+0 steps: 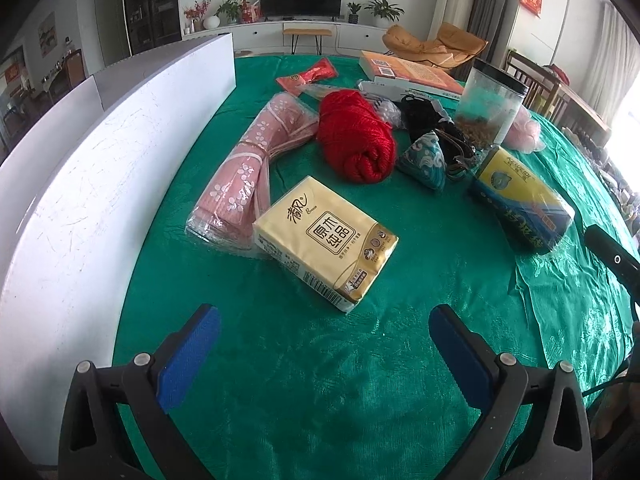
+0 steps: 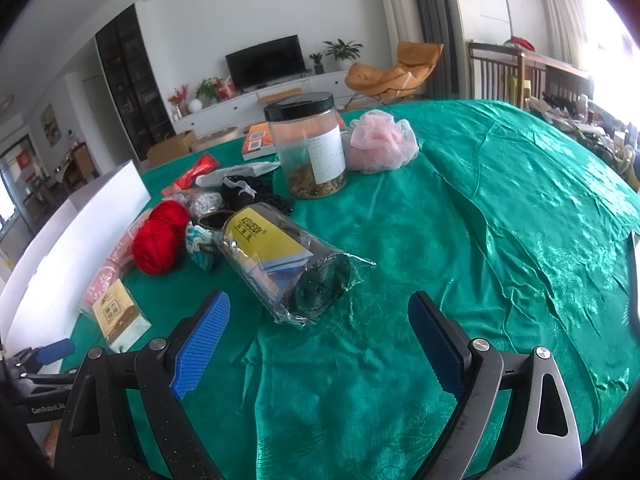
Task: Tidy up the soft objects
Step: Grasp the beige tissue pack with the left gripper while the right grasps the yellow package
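Note:
My left gripper is open and empty above the green cloth, just short of a yellow tissue pack. Behind it lie a pink wrapped towel, a red yarn ball and a blue patterned pouch. My right gripper is open and empty, just short of a roll of dark bags in clear wrap. A pink mesh bath puff lies further back. The yarn and tissue pack show at left in the right wrist view.
A white box stands along the left edge of the green-clothed table. A clear jar with a black lid, black fabric, a red packet and an orange book sit at the back.

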The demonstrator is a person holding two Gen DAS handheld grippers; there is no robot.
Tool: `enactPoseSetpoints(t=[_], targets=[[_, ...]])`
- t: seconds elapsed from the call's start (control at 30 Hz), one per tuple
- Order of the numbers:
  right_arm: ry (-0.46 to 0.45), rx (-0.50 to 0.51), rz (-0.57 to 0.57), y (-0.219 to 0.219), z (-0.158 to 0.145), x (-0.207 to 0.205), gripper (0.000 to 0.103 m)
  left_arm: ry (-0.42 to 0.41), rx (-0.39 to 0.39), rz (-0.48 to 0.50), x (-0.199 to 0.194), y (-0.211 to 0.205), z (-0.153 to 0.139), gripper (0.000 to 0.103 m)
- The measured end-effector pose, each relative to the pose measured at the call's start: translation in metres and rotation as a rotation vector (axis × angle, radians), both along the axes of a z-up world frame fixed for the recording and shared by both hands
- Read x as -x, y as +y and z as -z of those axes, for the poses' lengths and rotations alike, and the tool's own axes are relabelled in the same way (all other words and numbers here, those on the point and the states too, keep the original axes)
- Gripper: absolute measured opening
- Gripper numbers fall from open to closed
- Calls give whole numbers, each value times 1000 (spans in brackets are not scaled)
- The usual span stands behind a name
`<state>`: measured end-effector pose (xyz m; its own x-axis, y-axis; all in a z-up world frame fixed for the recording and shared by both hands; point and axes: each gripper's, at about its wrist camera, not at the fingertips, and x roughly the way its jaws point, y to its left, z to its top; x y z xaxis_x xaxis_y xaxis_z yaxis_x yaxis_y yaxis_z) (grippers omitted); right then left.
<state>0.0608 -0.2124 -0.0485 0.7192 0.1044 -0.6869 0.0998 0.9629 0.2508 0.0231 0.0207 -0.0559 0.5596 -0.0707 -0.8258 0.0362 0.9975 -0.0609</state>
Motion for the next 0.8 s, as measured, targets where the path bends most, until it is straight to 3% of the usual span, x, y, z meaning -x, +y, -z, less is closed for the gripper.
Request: enactPoseSetpoints(t=[0.27,0.47,0.6,0.8], targets=[[-1,0,-5,-1,1,0,92,88,106,6,-38,-10,20,103],[-7,-5,-5,-3,1,1,92,72,43,38,-74,-28,23,103],[-4,-9,-6,-4,1,2,92,71,-85,79,-88,-39,30,103],[-2,-21,-1,-6,1,1,92,49,-87,71,-86,-22,33,103]])
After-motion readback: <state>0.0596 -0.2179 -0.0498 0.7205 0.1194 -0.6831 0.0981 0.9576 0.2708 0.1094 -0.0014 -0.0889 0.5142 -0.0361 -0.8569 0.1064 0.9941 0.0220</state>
